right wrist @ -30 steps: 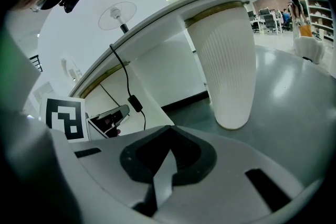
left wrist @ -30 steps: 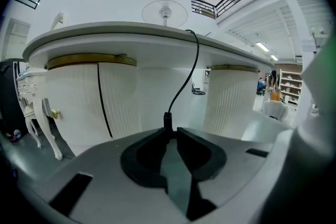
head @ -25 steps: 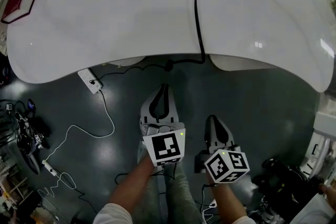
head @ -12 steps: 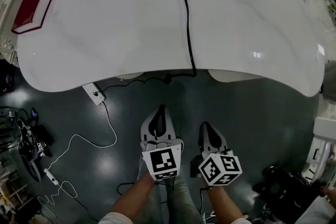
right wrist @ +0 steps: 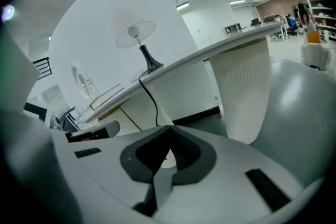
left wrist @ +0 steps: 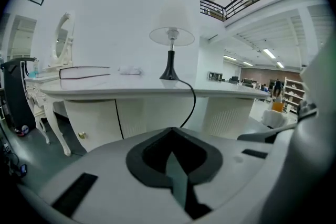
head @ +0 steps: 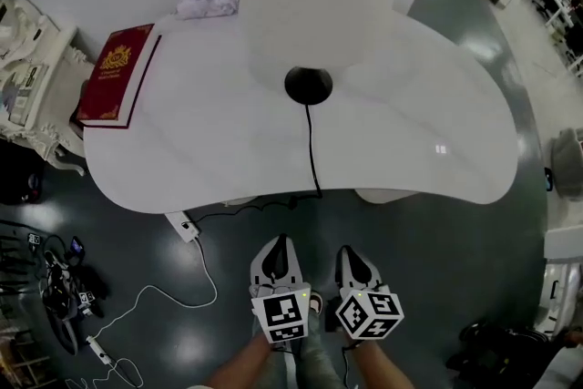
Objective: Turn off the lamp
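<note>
The lamp point(head: 308, 85) stands mid-table, with a black base and a white shade point(head: 342, 5) that I see from above. Its black cord point(head: 311, 150) runs over the table's front edge. The left gripper view shows the lamp point(left wrist: 171, 39) straight ahead, far off. In the right gripper view the lamp point(right wrist: 139, 39) stands up and to the left. My left gripper point(head: 278, 243) and right gripper point(head: 347, 251) hang side by side over the floor, in front of the table and short of its edge. Both are shut with nothing between the jaws. Whether the lamp is lit, I cannot tell.
A red book point(head: 117, 76) lies at the left of the white table point(head: 437, 132), and a small white packet point(head: 208, 0) lies behind it. A power strip point(head: 185, 226) and loose cables point(head: 137, 305) lie on the dark floor to the left. A white ornate stand point(head: 27, 87) is at the far left.
The head view has swung up from the table's front edge to take in the whole table, lamp and book. Both grippers now show lower in the picture and closer together.
</note>
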`<state>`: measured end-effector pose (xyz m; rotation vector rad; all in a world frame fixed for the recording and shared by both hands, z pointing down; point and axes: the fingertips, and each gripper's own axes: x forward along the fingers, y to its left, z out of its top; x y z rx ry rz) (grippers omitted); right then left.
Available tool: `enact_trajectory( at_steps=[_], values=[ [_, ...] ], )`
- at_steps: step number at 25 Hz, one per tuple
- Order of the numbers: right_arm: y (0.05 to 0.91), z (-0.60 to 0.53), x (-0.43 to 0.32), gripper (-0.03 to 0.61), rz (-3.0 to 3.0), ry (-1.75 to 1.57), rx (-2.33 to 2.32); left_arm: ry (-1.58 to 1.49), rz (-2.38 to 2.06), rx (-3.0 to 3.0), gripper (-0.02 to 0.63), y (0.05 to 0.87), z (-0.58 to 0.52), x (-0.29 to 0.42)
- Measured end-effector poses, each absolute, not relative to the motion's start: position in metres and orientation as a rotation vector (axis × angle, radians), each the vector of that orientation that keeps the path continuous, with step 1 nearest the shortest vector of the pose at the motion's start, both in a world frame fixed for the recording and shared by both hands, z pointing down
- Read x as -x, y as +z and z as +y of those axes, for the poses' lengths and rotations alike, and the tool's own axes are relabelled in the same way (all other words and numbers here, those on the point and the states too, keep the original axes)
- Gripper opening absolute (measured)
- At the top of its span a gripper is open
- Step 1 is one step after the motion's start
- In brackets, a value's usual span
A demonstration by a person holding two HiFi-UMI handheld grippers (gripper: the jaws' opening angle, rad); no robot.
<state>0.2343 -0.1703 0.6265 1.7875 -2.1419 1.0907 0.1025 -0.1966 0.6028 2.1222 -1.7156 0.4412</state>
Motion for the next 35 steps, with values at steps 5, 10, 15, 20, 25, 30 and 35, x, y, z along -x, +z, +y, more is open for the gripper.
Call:
enact_trajectory(
  at_steps=[5,10,15,20,25,30,35],
  values=[
    [0.579,-0.180,-0.233,-0.002,-2.163,1.062,-1.818,0.401,-1.736,-2.127,0.008,0.554,-0.208,-0.099],
    [0.523,-0.174,-0.242,-0.002,-2.194,1.014,-1.834,0.368,-1.749,-2.138,0.008,0.500,-0.200,-0.105],
    [0.471,-0.174,-0.241,-0.002,-2.242,0.944,-1.840,0.333,-1.763,-2.166,0.008,0.450,-0.194,-0.104],
    [0.428,-0.170,-0.240,-0.002,-2.285,0.883,-1.846,0.338,-1.716,-2.227,0.008,0.416,-0.183,-0.113],
    [0.387,-0.175,-0.240,-0.002,-2.345,0.816,-1.879,0.294,-1.693,-2.256,0.008,0.381,-0.176,-0.114],
    [0.348,-0.183,-0.237,-0.002,-2.391,0.753,-1.898,0.260,-1.689,-2.297,0.008,0.347,-0.169,-0.112],
    [0.314,-0.190,-0.230,-0.002,-2.436,0.680,-1.898,0.218,-1.694,-2.323,0.008,0.322,-0.173,-0.109]
  ],
)
